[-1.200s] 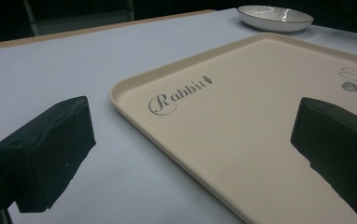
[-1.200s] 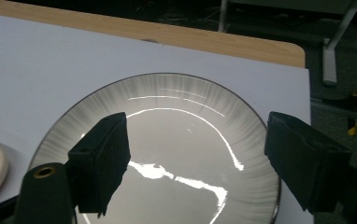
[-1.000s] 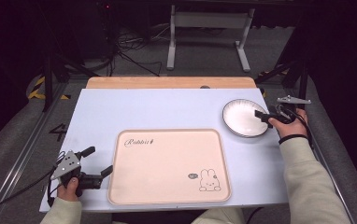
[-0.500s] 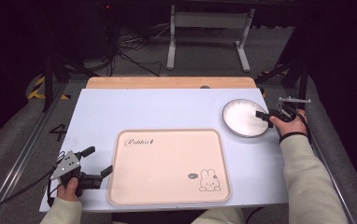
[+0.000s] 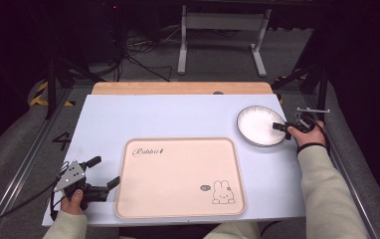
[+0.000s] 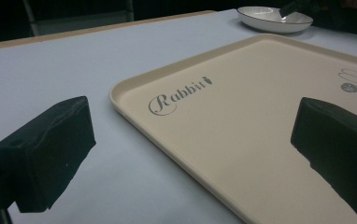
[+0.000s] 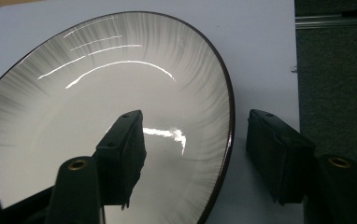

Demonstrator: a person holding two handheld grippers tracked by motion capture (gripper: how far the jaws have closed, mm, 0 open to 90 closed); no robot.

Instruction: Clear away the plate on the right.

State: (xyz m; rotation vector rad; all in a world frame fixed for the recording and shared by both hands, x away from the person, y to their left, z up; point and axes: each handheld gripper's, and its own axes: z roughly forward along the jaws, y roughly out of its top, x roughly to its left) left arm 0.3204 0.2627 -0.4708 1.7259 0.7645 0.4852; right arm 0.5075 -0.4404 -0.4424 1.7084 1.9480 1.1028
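A white plate (image 5: pixel 257 124) with a dark rim lies on the table's right side. My right gripper (image 5: pixel 283 128) is open and straddles its right rim. In the right gripper view one jaw is over the plate's (image 7: pixel 97 93) inside and the other is outside the rim, with the gripper (image 7: pixel 197 154) not clamped. A beige tray (image 5: pixel 178 179) printed with "Rabbit" and a bunny lies at the front centre. My left gripper (image 5: pixel 106 171) stands open at the tray's front left corner. In the left gripper view its jaws (image 6: pixel 190 154) frame the tray's (image 6: pixel 260 70) left edge without touching it.
The pale blue table top (image 5: pixel 168 117) has bare room behind and to the left of the tray. A wooden strip (image 5: pixel 178 88) runs along the far edge. Dark floor, cables and a metal stand lie beyond. The table's right edge is close to the plate.
My right hand has sunk very slightly at the plate's rim. The plate, the tray and my left gripper stay where they were.
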